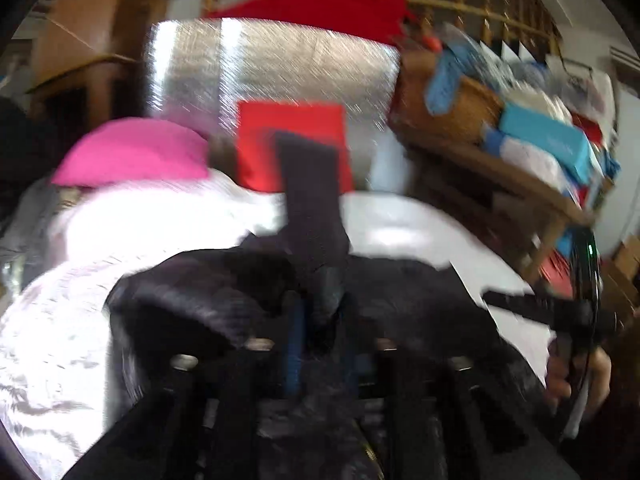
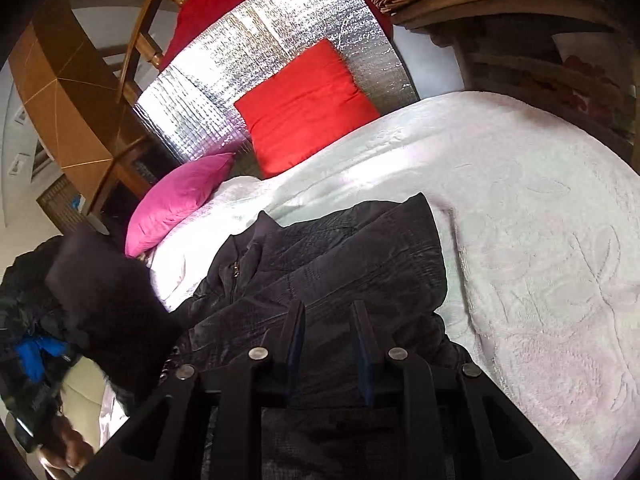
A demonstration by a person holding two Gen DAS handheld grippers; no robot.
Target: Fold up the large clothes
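Right claw (image 2: 328, 320) hovers low over the dark quilted jacket (image 2: 320, 256), jaws a narrow gap apart; nothing visibly pinched, fabric lies beneath them. Left claw (image 1: 316, 320): picture smeared by motion. A strip of dark cloth, likely a sleeve (image 1: 310, 200), stands up from between its fingers. Cannot tell whether the jaws clamp it or are parted.

Jacket lies on the white bedspread (image 2: 540, 240), bunched, collar and zip toward the pink pillow (image 2: 180, 196). Red cushion (image 2: 304, 108) beyond the pillow, against the silver foil panel (image 2: 280, 36).

Long axis of the jacket runs from the right claw away toward the pink pillow. Right claw sits at the near hem; left claw comes in from the pillow side with the lifted sleeve.

Judgement: next move likely carries that sleeve across the jacket body; left hand is better placed for it, while right steadies the hem.
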